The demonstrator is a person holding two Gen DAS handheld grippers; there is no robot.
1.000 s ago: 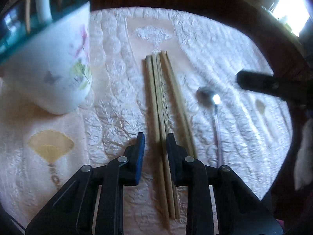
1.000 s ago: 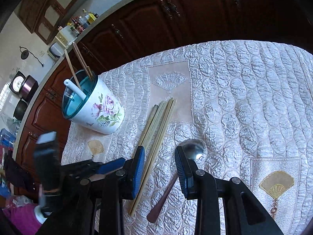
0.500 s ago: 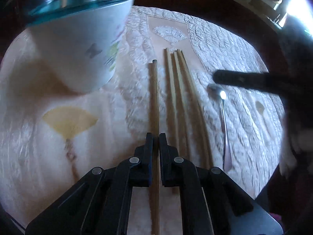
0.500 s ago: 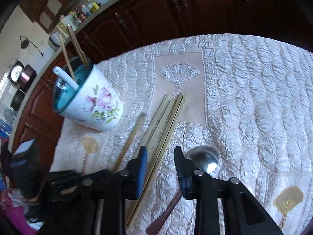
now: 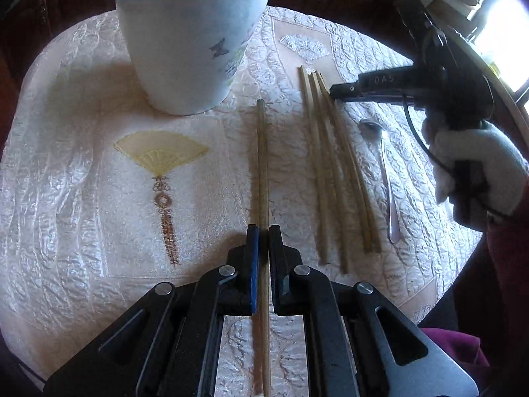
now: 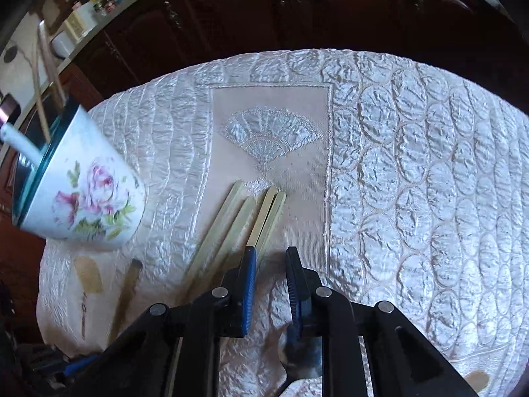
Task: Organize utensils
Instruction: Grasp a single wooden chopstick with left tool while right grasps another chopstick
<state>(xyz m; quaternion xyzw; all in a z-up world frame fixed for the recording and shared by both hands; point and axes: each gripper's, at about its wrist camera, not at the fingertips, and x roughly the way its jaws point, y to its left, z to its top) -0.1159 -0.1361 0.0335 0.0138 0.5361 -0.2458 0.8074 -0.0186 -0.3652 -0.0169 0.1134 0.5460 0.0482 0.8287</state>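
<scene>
My left gripper (image 5: pixel 263 241) is clamped on one wooden chopstick (image 5: pixel 262 165), light, stiff and smooth, so I grip it near the thick end to stop it swivelling; its tip points at the floral cup (image 5: pixel 191 43). My right gripper (image 6: pixel 271 261) hangs with jaws apart over the remaining chopsticks (image 6: pixel 238 221), its spoon (image 5: pixel 385 168) just beside them

Home kitchen, dark wooden cabinets (image 6: pixel 205 16), quilted tablecloth (image 6: pixel 413 165)

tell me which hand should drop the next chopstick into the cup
Left. The left gripper is already shut on a chopstick pointing toward the cup; the right gripper is open and empty.
</scene>
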